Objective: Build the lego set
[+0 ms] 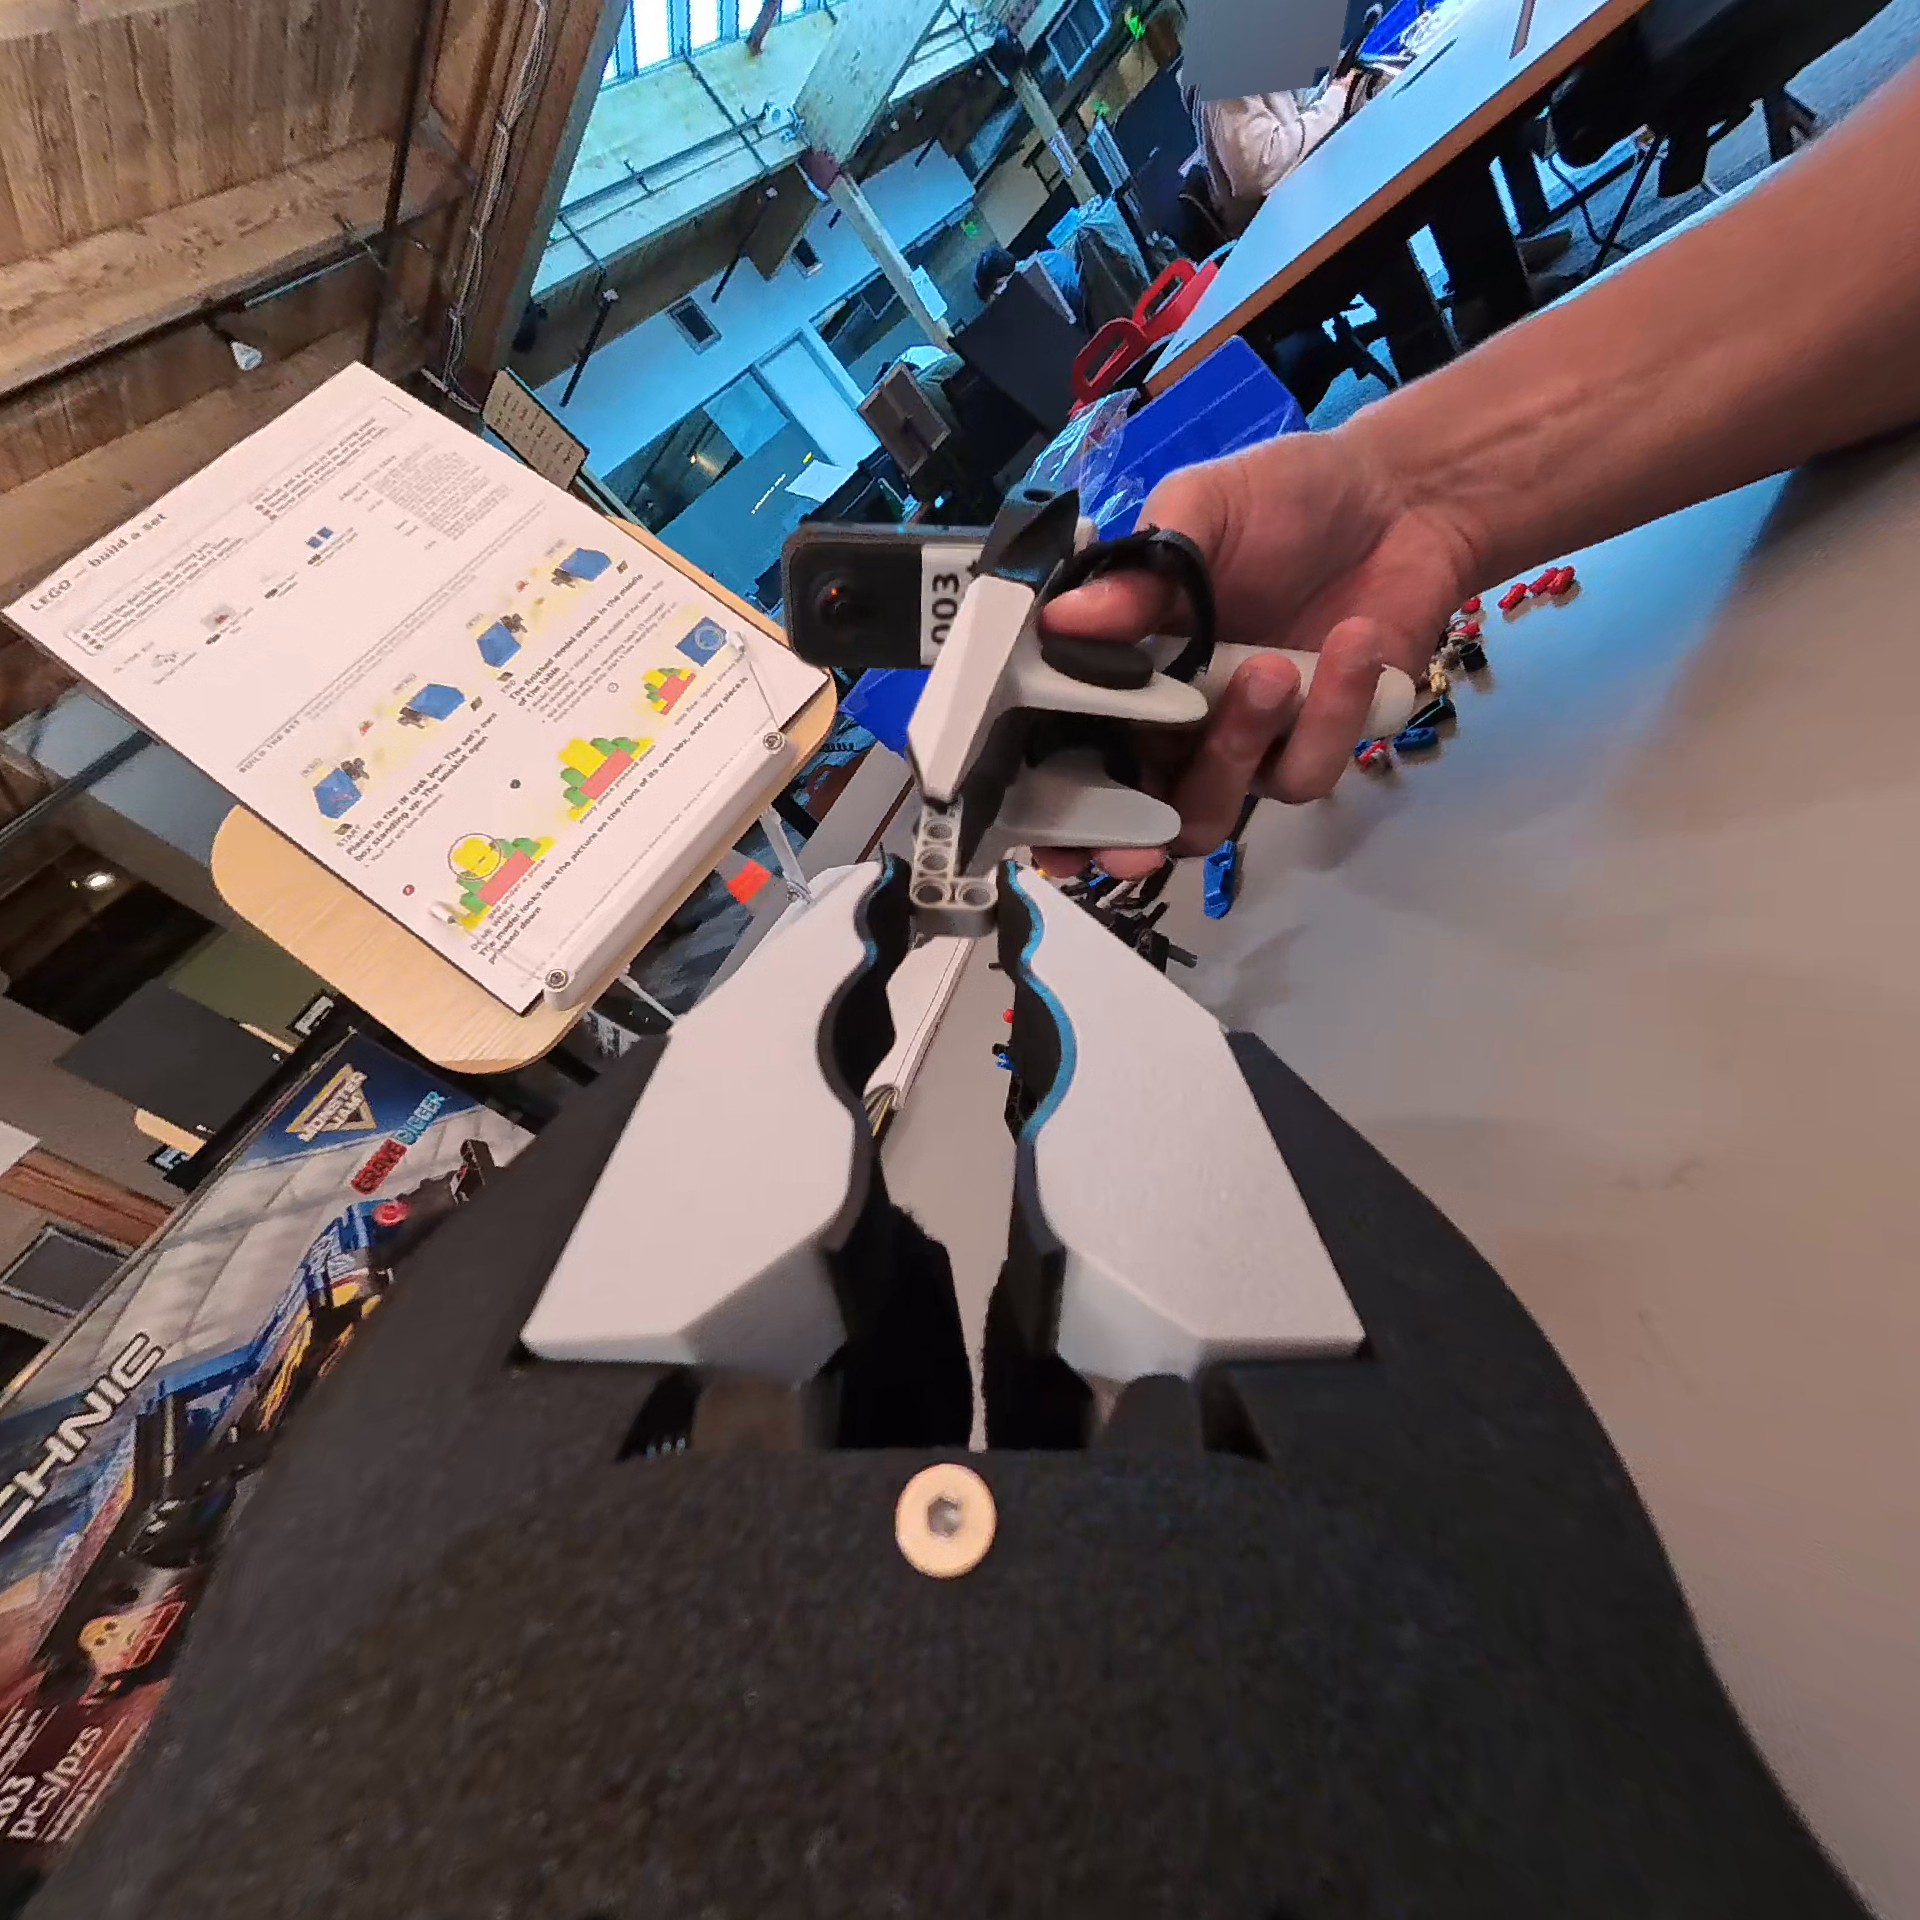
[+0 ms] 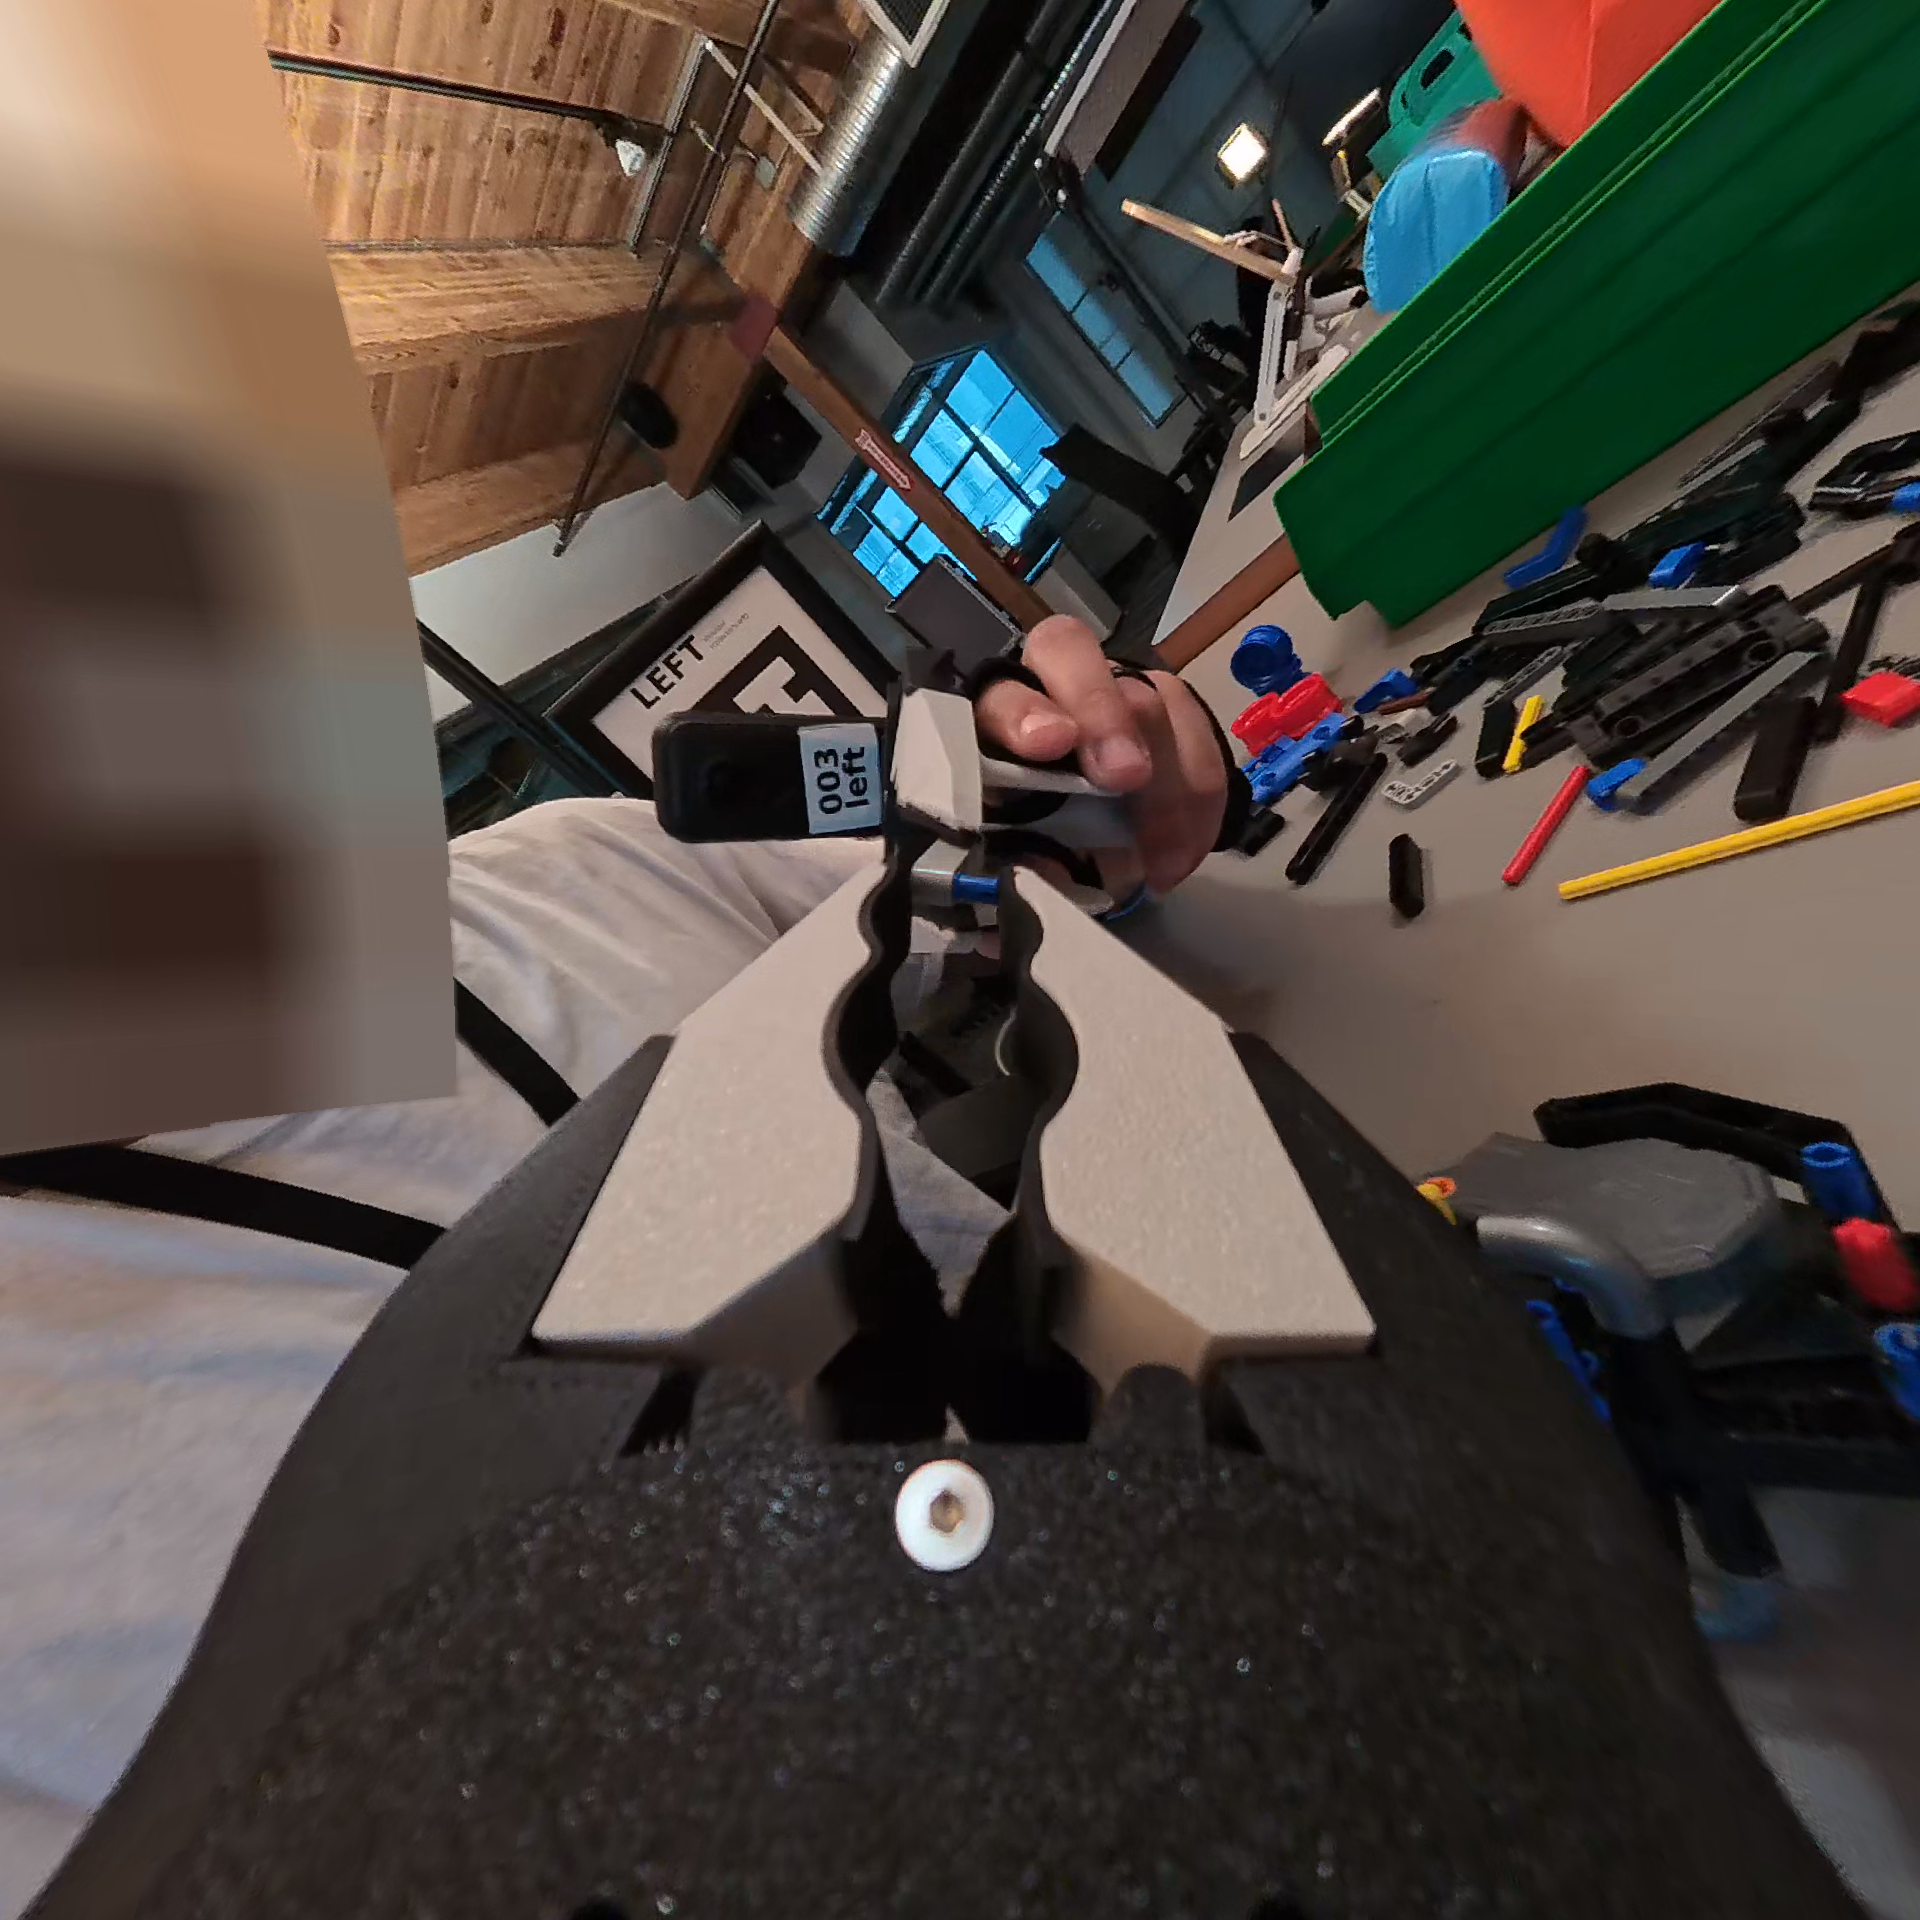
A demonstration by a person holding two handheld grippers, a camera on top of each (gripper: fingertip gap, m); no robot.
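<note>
In the left wrist view, my left gripper [image 1: 943, 896] is shut on the lower arm of a grey L-shaped beam with holes [image 1: 940, 868], held above the table. My right gripper [image 1: 940, 805], held by a hand, comes in from the right with its tips close together at the beam's upper end. In the right wrist view, my right gripper [image 2: 951, 883] has a small blue pin [image 2: 975, 886] between its tips, against the grey beam [image 2: 928, 883]. The left gripper [image 2: 935, 821] shows just beyond it, in a hand.
An instruction sheet [image 1: 416, 675] rests on a wooden stand at the left, and the set's box [image 1: 208, 1299] lies below it. Loose pieces [image 2: 1662, 644] are spread over the grey table [image 1: 1558, 1039] beside a green bin [image 2: 1558, 364]. A partly built model [image 2: 1662, 1247] sits at the right. Only a small space, under 4 cm, lies between the two pairs of fingers.
</note>
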